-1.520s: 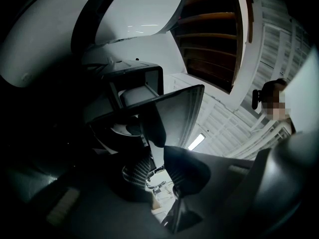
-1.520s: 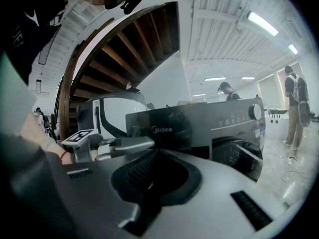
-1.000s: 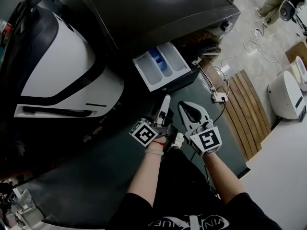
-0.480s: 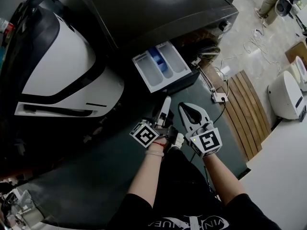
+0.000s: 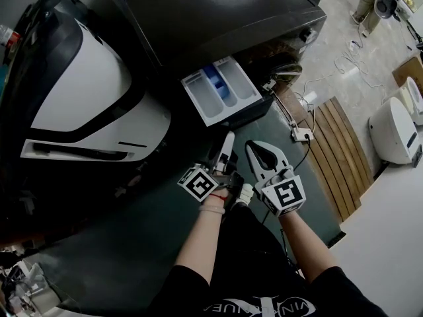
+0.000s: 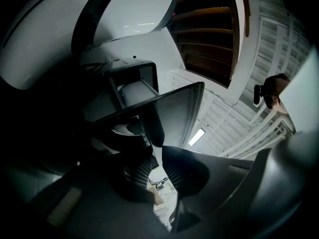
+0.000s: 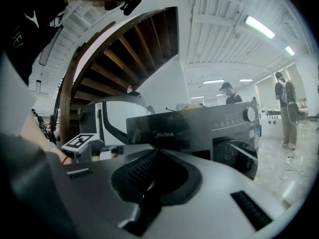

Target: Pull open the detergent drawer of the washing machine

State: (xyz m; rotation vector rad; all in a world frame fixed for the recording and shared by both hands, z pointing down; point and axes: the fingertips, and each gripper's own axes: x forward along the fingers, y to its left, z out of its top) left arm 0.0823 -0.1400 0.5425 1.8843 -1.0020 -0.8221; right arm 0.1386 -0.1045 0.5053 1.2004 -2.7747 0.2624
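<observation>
- Detergent drawer (image 5: 221,94) is untouched by my left hand-held gripper (image 5: 228,139). Its jaws have just been closing, a narrow gap shows, and nothing is between them.
- My right hand-held gripper (image 5: 256,147), just beside it, has its jaws together and is empty.
- Ahead, that one drawer stands pulled out of the one dark washing machine (image 5: 218,12).

Washing machine (image 5: 218,18) cropped above; bystander (image 5: 367,0) cropped likewise.
</observation>
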